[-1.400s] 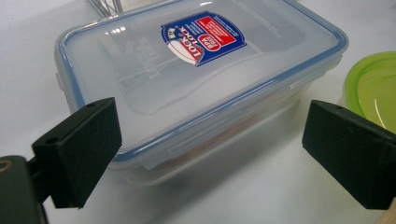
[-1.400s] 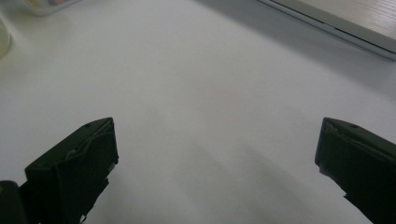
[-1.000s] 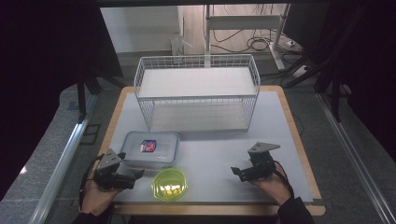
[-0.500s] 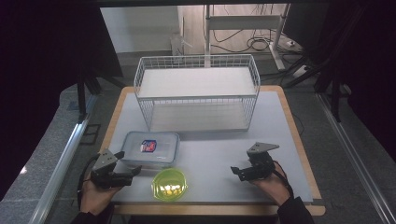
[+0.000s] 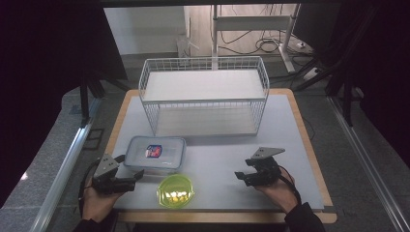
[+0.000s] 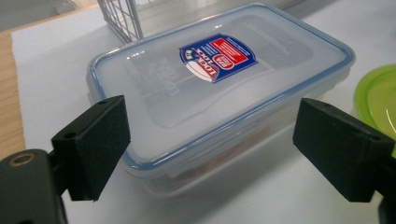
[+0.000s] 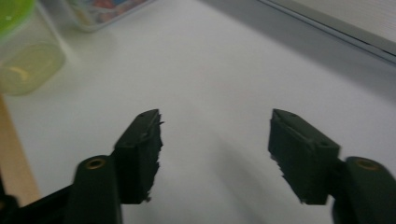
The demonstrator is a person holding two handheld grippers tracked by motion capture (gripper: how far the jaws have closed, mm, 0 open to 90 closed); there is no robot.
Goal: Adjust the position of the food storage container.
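While the high view sets out the whole table (image 5: 295, 145), the left gripper view brings the clear lidded box (image 6: 219, 88) up close: a blue seal runs round its lid, a red and blue label sits on top, and something reddish shows dimly through the near wall. From above, that box (image 5: 155, 153) lies at the front left of the white mat, just ahead of the left gripper (image 5: 138, 175), whose jaws stand wide with the box's near corner before them and no pad touching it. Just right of the box sits the green-lidded tub (image 5: 176, 190), close to the mat's front edge; the left gripper view cuts it off at the right border, showing a sliver of green lid (image 6: 378, 100).

The right gripper (image 5: 241, 176) hangs over bare mat at the front right, well apart from both containers. Its jaws have just been closing and now stand partly open, with nothing between them. Along its jaws, the right gripper view (image 7: 215, 154) shows the tub's clear wall and yellowish contents (image 7: 28, 65) at the upper left, blurred, and the box's corner cropped at the top.

Behind everything, the white wire basket (image 5: 203, 94) stands across the back of the mat. Open mat stretches between it and the two grippers, widest at centre and right. Dark surroundings hide what lies to either side of the table.
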